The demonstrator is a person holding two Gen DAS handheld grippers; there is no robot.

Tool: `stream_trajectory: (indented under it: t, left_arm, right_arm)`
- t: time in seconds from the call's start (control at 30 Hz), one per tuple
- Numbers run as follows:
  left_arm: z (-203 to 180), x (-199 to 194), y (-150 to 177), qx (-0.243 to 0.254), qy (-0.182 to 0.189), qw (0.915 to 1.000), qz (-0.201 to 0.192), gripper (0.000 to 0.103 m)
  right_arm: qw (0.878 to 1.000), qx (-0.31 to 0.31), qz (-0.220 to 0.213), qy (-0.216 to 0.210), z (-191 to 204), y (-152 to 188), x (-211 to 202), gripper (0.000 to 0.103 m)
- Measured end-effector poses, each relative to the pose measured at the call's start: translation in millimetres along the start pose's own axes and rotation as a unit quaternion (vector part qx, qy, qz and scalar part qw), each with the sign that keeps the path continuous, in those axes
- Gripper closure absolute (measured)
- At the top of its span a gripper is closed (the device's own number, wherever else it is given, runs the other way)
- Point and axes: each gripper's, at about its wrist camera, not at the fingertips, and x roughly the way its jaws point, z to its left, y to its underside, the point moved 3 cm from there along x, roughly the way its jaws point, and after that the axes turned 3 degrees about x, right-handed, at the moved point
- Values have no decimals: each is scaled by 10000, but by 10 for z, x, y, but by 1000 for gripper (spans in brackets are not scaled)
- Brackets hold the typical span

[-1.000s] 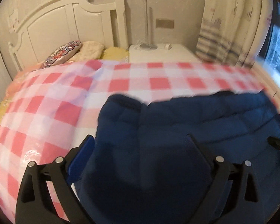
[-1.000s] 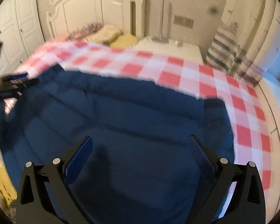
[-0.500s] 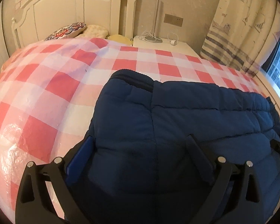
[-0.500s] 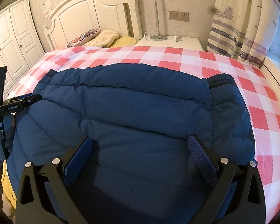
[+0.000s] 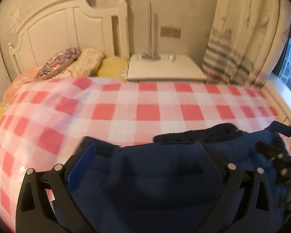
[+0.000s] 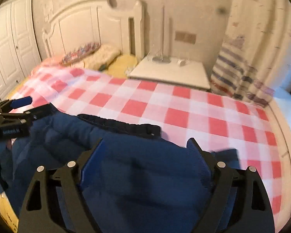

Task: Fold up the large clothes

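Navy padded jacket (image 6: 137, 178) is lying on my checked bedspread (image 6: 184, 114), bunching between both tongs. My right gripper (image 6: 145, 151) has just been closing around its padding; my left gripper (image 5: 145, 155) is gaping wide over it.

The left gripper (image 5: 145, 155) points forward and downward, its two black arms splayed wide, the blue pads (image 5: 83, 160) well apart. The right gripper (image 6: 145, 151) tilts down at much the same slope; its jaws have just been closing and now stand narrower than the left's (cloth lies between them, though blur hides whether the pads (image 6: 91, 159) press on it). Each gripper shows at the edge of the other's view, so the two stand side by side, near one another.
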Motion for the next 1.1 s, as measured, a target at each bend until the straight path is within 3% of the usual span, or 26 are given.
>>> stream_trajectory:
  t: [0.1, 0.17, 0.57, 0.73, 0.8, 0.87, 0.97, 1.03, 1.1]
  left_arm:
    - [-122, 391, 98, 160, -69, 9987, 471, 2]
    - [-129, 584, 187, 137, -40, 9975, 697, 2]
    - [-156, 719, 294, 183, -146, 9976, 644, 2]
    - [-101, 665, 262, 97, -11, 9973, 734, 2]
    - [-46, 561, 238, 26, 38, 9976, 691, 2]
    - [75, 356, 181, -44, 59, 9990, 438, 2]
    - [272, 189, 118, 85, -343, 9992, 177, 2]
    - [418, 247, 147, 139, -563, 9979, 278, 2]
    - [519, 382, 227, 120, -552, 9973, 470, 2]
  right_arm:
    - [9977, 127, 663, 22, -32, 153, 492, 21]
    - [9977, 243, 635, -73, -68, 174, 523, 20]
    - [9983, 113, 563, 69, -2, 222, 602, 14]
    - [9984, 97, 551, -10, -5, 214, 560, 13]
    - [9977, 244, 578, -237, -68, 194, 478, 13]
    - [9981, 424, 319, -307, -192, 134, 241, 13]
    - [9985, 549, 52, -46, -405, 73, -2, 11]
    - [9971, 734, 102, 178, -656, 104, -5, 11]
    - [9949, 906, 373, 252, -859, 231, 157, 11]
